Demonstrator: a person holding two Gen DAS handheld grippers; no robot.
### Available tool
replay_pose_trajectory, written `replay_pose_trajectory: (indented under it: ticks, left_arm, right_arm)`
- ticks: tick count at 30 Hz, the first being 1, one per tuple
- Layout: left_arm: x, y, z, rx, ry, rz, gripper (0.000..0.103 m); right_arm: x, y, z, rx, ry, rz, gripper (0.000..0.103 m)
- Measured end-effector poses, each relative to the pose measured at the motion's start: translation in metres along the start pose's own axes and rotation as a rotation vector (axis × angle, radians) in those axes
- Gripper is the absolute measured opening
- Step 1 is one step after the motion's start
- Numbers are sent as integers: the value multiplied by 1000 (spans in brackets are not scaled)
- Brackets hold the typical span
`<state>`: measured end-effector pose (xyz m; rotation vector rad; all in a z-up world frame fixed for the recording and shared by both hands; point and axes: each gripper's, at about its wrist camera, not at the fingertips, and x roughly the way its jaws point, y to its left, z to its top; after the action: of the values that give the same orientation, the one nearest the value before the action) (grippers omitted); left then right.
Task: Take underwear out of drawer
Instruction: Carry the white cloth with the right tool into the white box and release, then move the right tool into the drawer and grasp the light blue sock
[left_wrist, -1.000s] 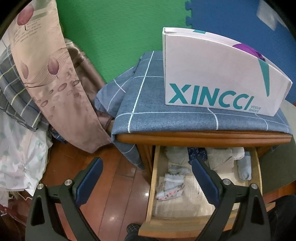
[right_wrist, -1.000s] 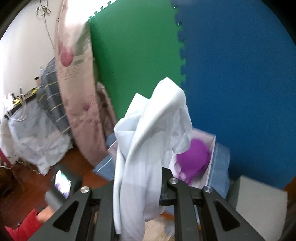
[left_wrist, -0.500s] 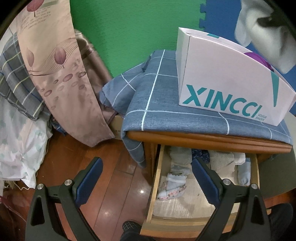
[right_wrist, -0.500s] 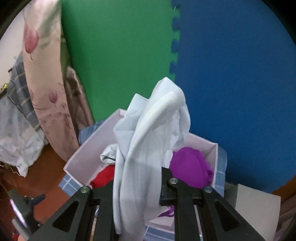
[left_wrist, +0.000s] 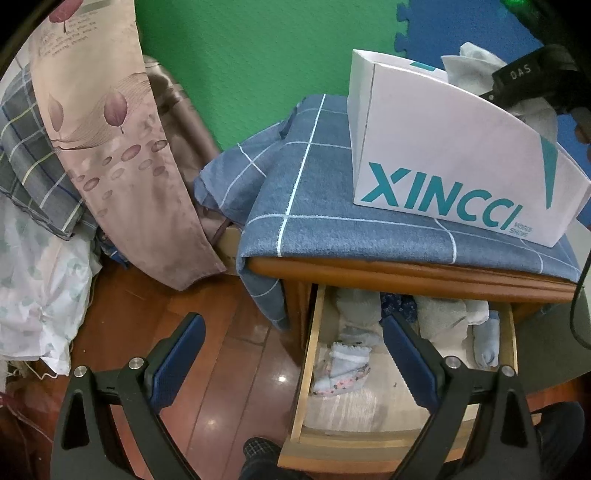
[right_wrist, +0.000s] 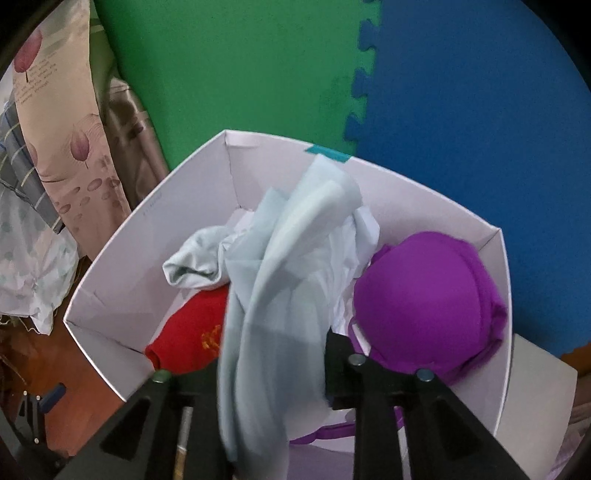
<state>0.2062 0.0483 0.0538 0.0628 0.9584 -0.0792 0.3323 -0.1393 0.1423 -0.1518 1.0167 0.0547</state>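
Now, from the left wrist view, the left gripper (left_wrist: 291, 345) hangs with its jaws spread wide and nothing between them; its fingers (left_wrist: 177, 354) are black with blue ribbed pads. Straight ahead of its right finger lies the drawer (left_wrist: 308, 354), pulled out, of pale raw wood with a woven liner. Soft knit pieces lie bunched at the drawer's back: grey, dark blue print, and a light blue sock (left_wrist: 485, 341) off to the right. Between the fingers, nearer the right one, sits a small frilled bundle (left_wrist: 341, 371) with a flowered edge. Above the drawer is the glossy brown nightstand (left_wrist: 406, 273), draped in a blue cloth (left_wrist: 314, 206) with thin white grid lines. On it, ahead and to the right, stands a white cardboard box (left_wrist: 443, 155) with teal lettering "XINCCI" and small "VOGUE SHOES". Far right, a black part marked "DAS" reaches over the box. To the left hangs a beige curtain (left_wrist: 110, 129) with a leaf print, over shiny red-brown floorboards.

From the right wrist view, the right gripper (right_wrist: 273, 369) has its jaws just eased apart, and the underwear (right_wrist: 280, 288), a thin, smooth, pale blue-grey garment, lies crumpled between them, draping ahead into the box (right_wrist: 122, 273). Whether the pads still press it I cannot tell. Right of it sits a rounded purple bra (right_wrist: 424, 299); left, a red knit piece (right_wrist: 192, 339) with yellow stitching.
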Motion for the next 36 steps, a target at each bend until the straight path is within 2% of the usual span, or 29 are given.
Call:
replay_pose_trajectory:
  ticks: [3, 8, 14, 17, 21, 26, 30, 36]
  left_arm:
    - [1, -1, 0, 2, 2, 2, 96]
    - [4, -1, -1, -3, 14, -4, 96]
    - [7, 3, -2, -7, 23, 0, 96]
    - [8, 4, -1, -3, 26, 6, 96]
    - [9, 3, -2, 1, 30, 15, 96]
    - [9, 1, -2, 15, 30, 26, 96]
    - [7, -2, -2, 28, 24, 27, 96]
    - [13, -6, -7, 59, 52, 13, 96]
  right_arm:
    - [-1, 1, -2, -15, -20, -29, 51]
    - [-19, -6, 1, 11, -66, -7, 51]
    - [-67, -11, -12, -18, -130, 18, 51]
    - [-95, -13, -36, -58, -143, 38, 51]
    - [-126, -18, -85, -100, -127, 74, 51]
    - [-127, -15, -162, -167, -24, 98, 51]
    - [-91, -14, -220, -195, 114, 100, 51]
    - [-18, -15, -263, -264, 260, 47, 51]
